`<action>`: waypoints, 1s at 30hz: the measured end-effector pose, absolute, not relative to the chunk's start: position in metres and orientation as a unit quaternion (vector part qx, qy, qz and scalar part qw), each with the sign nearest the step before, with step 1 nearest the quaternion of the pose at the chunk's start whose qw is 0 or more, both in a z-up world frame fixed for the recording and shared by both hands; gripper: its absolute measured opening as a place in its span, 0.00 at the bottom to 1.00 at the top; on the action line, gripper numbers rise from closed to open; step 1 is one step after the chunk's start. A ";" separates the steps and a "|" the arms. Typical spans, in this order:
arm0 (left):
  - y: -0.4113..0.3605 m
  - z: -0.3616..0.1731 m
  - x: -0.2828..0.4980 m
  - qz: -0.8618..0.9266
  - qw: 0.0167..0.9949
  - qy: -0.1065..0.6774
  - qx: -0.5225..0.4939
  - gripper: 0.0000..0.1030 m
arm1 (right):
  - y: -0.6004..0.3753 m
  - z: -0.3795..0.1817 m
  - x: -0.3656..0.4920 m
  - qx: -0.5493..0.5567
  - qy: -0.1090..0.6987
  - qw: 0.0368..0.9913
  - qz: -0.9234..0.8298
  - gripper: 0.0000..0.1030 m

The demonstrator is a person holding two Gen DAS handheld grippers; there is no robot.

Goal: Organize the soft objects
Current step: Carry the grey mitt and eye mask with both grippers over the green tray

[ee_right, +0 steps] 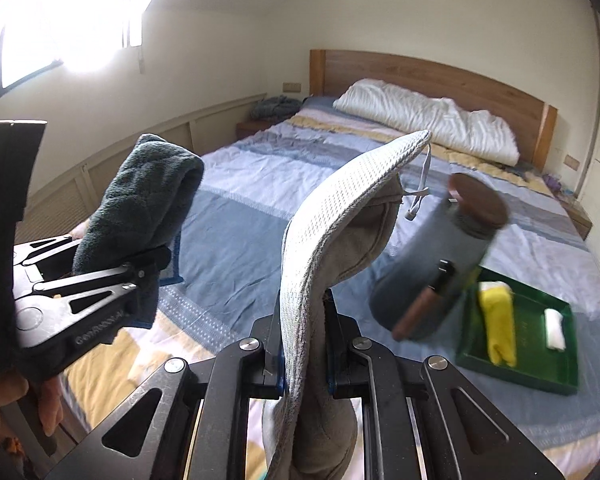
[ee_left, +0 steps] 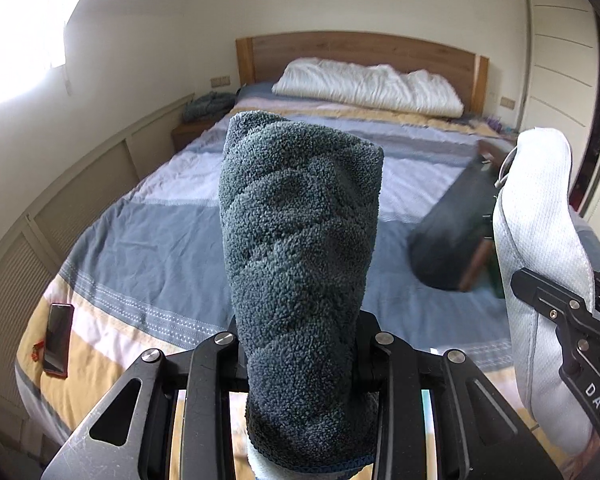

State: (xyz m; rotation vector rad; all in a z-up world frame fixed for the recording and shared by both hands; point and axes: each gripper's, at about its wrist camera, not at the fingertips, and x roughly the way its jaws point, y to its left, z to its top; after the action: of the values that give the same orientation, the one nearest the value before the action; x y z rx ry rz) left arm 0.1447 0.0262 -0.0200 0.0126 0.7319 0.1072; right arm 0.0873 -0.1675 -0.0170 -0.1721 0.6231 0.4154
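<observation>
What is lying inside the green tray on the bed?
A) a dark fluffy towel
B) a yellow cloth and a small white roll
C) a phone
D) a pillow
B: in the right wrist view the green tray holds a yellow cloth and a small white roll, nothing else.

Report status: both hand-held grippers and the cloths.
Left hand-held gripper shut on dark teal towel. Right hand-held gripper shut on white-grey cloth. Grey bottle sits between grippers and green tray.

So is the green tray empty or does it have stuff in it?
Not empty. The green tray on the bed holds a yellow cloth and a small white roll.
</observation>
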 end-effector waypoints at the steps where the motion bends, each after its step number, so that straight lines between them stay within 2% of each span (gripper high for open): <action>1: 0.021 -0.014 0.136 0.046 0.935 0.353 0.006 0.26 | -0.179 -0.012 0.073 -0.082 0.299 0.930 0.197 0.12; 12: -0.043 0.036 0.063 -0.026 0.953 0.302 0.030 0.26 | -0.289 0.030 -0.056 -0.078 0.254 0.957 0.119 0.12; 19: -0.102 0.048 0.062 -0.096 0.951 0.292 0.036 0.27 | -0.357 0.045 -0.116 -0.069 0.240 0.967 0.055 0.12; 24: -0.150 0.048 0.092 -0.143 0.941 0.303 0.037 0.27 | -0.401 0.044 -0.106 -0.059 0.249 0.967 0.008 0.12; 30: -0.206 0.037 0.146 -0.186 0.925 0.330 0.015 0.27 | -0.430 0.026 -0.047 -0.042 0.280 0.959 -0.009 0.12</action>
State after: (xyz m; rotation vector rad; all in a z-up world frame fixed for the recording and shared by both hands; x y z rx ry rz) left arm 0.1455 -0.2059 0.0372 0.0312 0.6770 -0.3817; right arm -0.0467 -0.4304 0.0261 -0.0857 0.5675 -0.0185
